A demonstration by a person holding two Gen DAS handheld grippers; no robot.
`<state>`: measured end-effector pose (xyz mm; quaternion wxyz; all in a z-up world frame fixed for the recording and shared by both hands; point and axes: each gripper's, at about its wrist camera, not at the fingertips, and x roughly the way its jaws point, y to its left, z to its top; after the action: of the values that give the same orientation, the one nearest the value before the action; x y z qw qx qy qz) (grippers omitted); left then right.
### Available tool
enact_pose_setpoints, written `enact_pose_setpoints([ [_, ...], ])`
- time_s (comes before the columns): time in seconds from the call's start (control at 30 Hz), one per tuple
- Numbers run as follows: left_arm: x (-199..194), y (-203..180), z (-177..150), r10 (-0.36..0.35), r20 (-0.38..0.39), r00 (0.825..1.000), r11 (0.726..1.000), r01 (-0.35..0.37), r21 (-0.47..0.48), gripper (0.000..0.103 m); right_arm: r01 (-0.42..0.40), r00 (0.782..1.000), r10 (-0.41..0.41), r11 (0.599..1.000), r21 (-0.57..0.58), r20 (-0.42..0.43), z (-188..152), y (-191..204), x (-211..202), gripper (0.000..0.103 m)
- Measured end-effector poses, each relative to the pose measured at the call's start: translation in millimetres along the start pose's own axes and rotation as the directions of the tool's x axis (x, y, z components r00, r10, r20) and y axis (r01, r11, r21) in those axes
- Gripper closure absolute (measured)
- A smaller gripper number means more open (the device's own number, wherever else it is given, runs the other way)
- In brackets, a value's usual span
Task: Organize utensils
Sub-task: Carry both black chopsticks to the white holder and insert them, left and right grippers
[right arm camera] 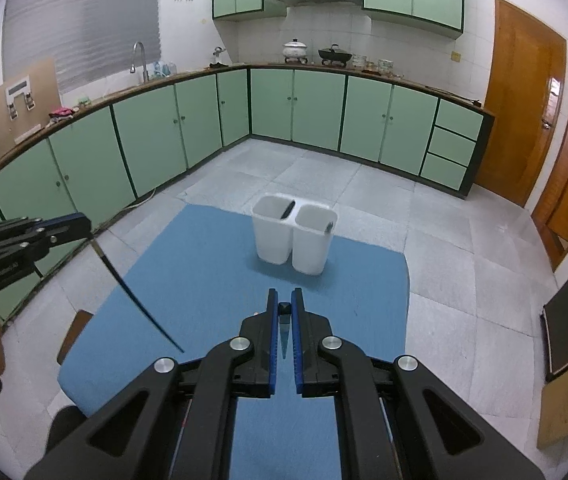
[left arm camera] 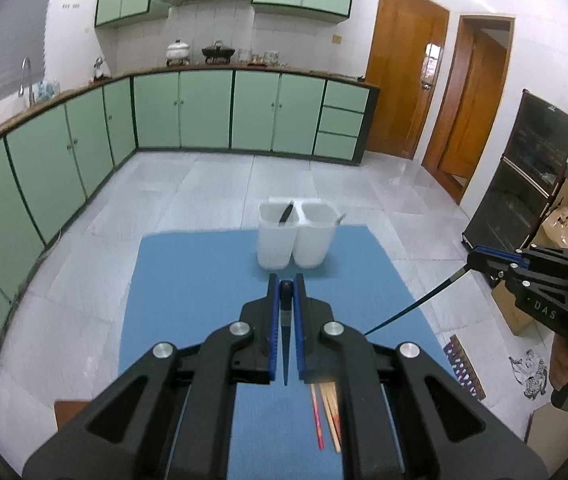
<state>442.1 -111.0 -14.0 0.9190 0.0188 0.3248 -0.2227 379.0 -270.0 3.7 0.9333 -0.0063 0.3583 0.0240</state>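
Your left gripper point(left arm camera: 285, 286) and right gripper point(right arm camera: 285, 308) are each clamped on a dark chopstick point(left arm camera: 285, 344), held above the blue mat point(left arm camera: 188, 280). The white two-cup holder point(left arm camera: 295, 236) stands ahead at the mat's far edge, with bare mat between.

White twin-cup holder point(left arm camera: 293, 240) stands upright at far end of blue mat point(left arm camera: 188, 300); dark utensil in left cup, another in right. Each gripper clamps a thin dark chopstick point(left arm camera: 285, 336). Red/wood chopsticks point(left arm camera: 325, 416) lie on mat.
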Motion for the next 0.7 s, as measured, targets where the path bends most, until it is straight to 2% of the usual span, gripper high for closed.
enact_pose_setpoints([
  [0.27, 3.3, -12.2, 87.2, 0.019, 0.122, 0.992, 0.999, -0.023, 0.027, 0.097, 0.006, 0.999, -0.008, 0.999, 0.046, 0.04, 80.0, -12.7, 2.3, 0.097],
  [0.43, 19.1, -23.0, 139.6, 0.048, 0.214, 0.976, 0.997, -0.059, 0.048, 0.097, 0.016, 0.996, -0.022, 0.997, 0.07, 0.084, 124.5, -18.9, 15.3, 0.097],
  [0.7, 90.7, -36.1, 192.2, 0.088, 0.242, 0.966, 0.992, -0.106, 0.064, 0.097, 0.074, 0.99, -0.081, 0.995, 0.061, 0.115, 166.7, -31.2, 70.7, 0.097],
])
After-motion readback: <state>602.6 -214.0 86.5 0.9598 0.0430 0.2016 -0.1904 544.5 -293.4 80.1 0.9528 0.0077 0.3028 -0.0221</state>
